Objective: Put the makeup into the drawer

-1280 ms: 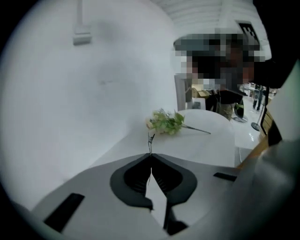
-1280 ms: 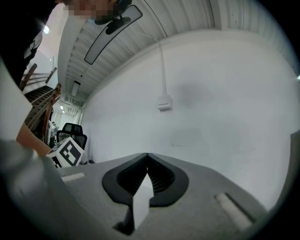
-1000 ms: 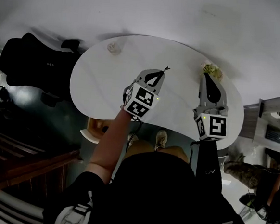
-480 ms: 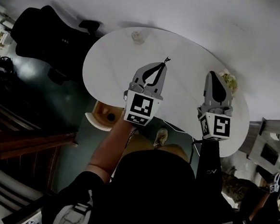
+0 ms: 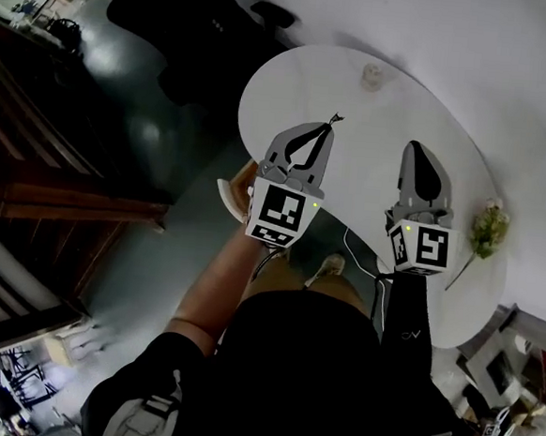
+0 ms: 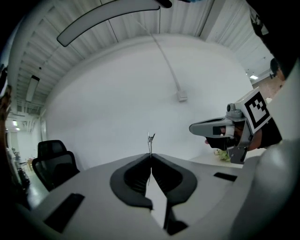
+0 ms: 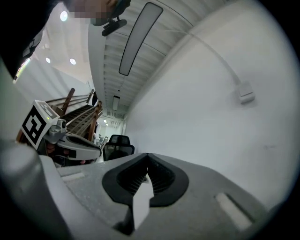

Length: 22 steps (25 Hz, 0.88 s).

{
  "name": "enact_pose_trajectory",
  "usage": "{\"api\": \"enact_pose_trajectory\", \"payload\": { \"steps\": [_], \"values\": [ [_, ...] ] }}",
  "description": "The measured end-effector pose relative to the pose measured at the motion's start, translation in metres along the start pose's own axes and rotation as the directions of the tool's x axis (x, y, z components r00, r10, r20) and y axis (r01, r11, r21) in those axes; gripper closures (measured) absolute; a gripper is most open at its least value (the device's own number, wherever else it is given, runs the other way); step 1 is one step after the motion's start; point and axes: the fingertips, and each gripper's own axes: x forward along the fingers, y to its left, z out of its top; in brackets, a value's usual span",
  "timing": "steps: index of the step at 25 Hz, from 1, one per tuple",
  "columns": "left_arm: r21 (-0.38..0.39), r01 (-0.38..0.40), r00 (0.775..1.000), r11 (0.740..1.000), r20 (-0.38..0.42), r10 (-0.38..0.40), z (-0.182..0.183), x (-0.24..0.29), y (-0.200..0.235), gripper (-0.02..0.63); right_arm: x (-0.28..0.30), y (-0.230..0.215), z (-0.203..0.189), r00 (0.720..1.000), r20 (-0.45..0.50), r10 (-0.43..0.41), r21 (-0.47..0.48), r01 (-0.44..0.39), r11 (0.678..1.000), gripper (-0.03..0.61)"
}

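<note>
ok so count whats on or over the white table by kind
grippers: 2 (left gripper, right gripper)
thin metal clip, in the left jaws: 1
small pale item: 1
leafy sprig: 1
total: 5

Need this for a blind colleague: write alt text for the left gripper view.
The left gripper is shut on a thin metal clip that sticks up past its tips, against a plain white wall. The right gripper shows at the right, a black office chair at the lower left.
</note>
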Motion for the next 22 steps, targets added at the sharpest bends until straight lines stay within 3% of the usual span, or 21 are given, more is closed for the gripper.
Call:
{"api": "enact_pose_trajectory", "payload": {
  "steps": [6,12,17,22],
  "values": [
    [-0.022,-0.205,0.978,0.979,-0.047,0.203,-0.025,-0.064,0.078,0.601,0.057,0.087,-0.001,0.979,0.017,0.201,0.027,-0.202,0.979,0.574],
    [-0.007,-0.286,0.956,0.958,-0.075,0.285,-0.051,-0.109,0.114,0.601,0.086,0.156,-0.007,0.947,0.022,0.32,0.023,-0.32,0.947,0.574],
    [-0.029,-0.283,0.955,0.959,-0.102,0.279,-0.069,-0.115,0.124,0.601,0.094,0.18,-0.009,0.936,0.01,0.351,0.015,-0.351,0.936,0.574],
    [-0.127,-0.286,0.929,0.95,-0.282,0.242,-0.158,-0.118,0.118,0.601,0.093,0.183,-0.015,0.937,-0.018,0.349,0.002,-0.349,0.937,0.574]
  ]
}}
